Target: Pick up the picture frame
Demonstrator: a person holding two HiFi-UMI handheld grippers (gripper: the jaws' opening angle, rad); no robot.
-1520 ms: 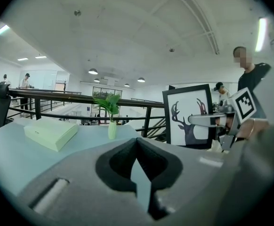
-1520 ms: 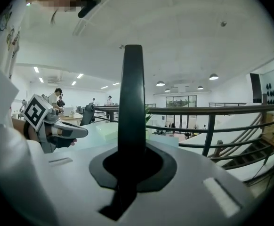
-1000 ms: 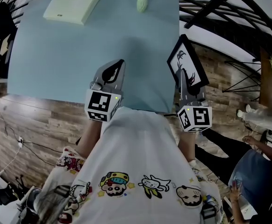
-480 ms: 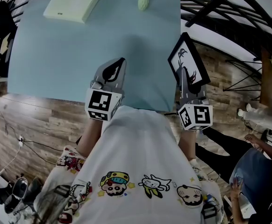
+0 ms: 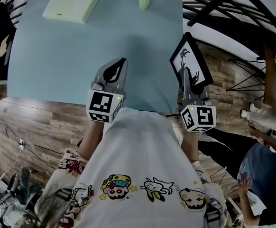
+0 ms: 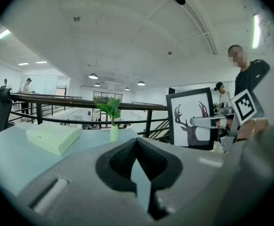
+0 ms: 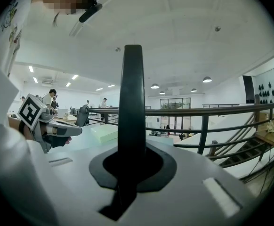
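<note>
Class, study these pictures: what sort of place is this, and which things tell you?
Probably a mezzanine in a big open-plan office or workshop: a black railing with stairs going down beyond it, and a high white ceiling with round lamps.

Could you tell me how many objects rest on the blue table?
2: a pale green flat box back left, a small white plant vase back right; more may lie beyond view.

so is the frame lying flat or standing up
Upright: the right gripper is shut on the frame, whose deer print stands vertical in the left gripper view.
</note>
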